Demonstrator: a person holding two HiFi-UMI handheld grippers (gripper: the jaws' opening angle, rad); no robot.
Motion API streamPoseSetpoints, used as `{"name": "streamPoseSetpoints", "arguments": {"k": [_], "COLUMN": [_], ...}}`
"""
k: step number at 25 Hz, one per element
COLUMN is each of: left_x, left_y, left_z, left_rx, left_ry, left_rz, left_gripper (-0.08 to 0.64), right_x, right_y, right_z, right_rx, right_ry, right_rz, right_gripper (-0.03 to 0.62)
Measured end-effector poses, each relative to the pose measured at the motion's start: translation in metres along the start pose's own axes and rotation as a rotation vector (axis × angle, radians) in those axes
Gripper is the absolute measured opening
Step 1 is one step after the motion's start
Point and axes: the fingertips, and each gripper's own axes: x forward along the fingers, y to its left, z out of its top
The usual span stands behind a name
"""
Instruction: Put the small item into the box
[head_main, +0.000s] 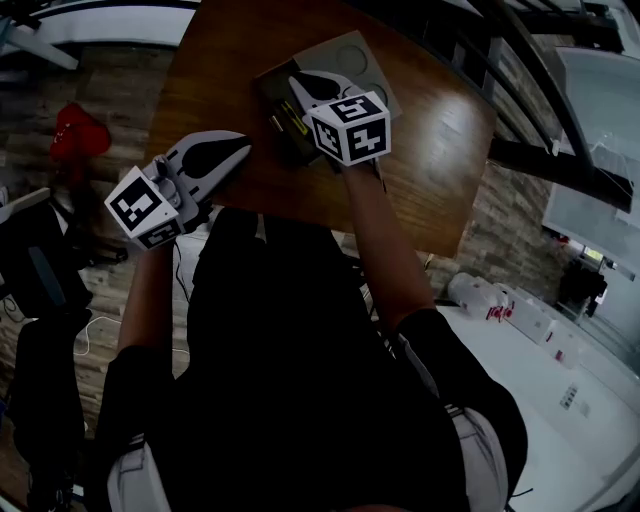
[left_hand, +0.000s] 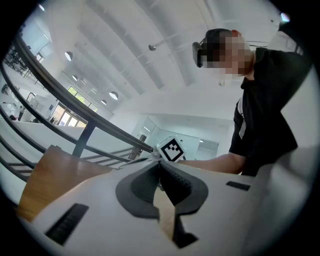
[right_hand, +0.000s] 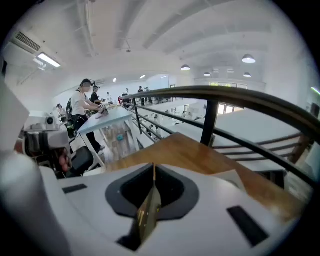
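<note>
In the head view a dark flat box (head_main: 284, 128) with yellow print lies on the brown wooden table (head_main: 440, 150). A grey card insert (head_main: 362, 62) with round recesses lies just behind it. My right gripper (head_main: 298, 82) hovers over the box, jaws shut with nothing between them; in its own view the right gripper (right_hand: 153, 168) shows only a sliver of the dark, yellow-marked box (right_hand: 146, 220) through the jaw slit. My left gripper (head_main: 243, 146) is at the table's near left edge, shut and empty. The left gripper (left_hand: 159, 163) points up toward the right gripper's marker cube (left_hand: 171, 149). No small item shows.
A black railing (right_hand: 215, 97) runs past the table's far side. A red object (head_main: 78, 132) lies on the floor at left, and a white surface with bottles (head_main: 500, 300) stands at lower right. People work at a distant table (right_hand: 107, 117).
</note>
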Motion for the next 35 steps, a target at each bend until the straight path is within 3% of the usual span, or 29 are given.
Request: {"name": "streamPoseSetpoints", "arguments": {"k": [10,17,23,29,35], "left_x": [0.011,0.018,0.034,0.040,0.051], "left_y": [-0.020,-0.035,-0.059,-0.085,-0.104], "left_z": [0.057,0.096,0.123,0.121,0.092], "left_rx": [0.095,0.165,0.245,0.248,0.219], "left_ry": [0.029,0.018,0.020,0.003,0.038], "left_rz": [-0.004,-0.046,-0.102,-0.174,-0.202], "left_gripper": [0.018,0.018,0.018,0.018,0.018], "right_x": [-0.126,-0.251,-0.335,-0.376,-0.383], "right_y": [0.028,0.031,0.014,0.003,0.011], "right_z": [0.125,0.162,0.134,0.085,0.043], "right_rx": [-0.108,-0.105,-0.072,-0.042,-0.006], "right_ry": [-0.360,-0.660,-0.797,-0.796,-0.838], "right_rz": [0.055,0.095,0.028,-0.089,-0.047], "right_gripper": [0.012,0.011,0.011,0.011,0.011]}}
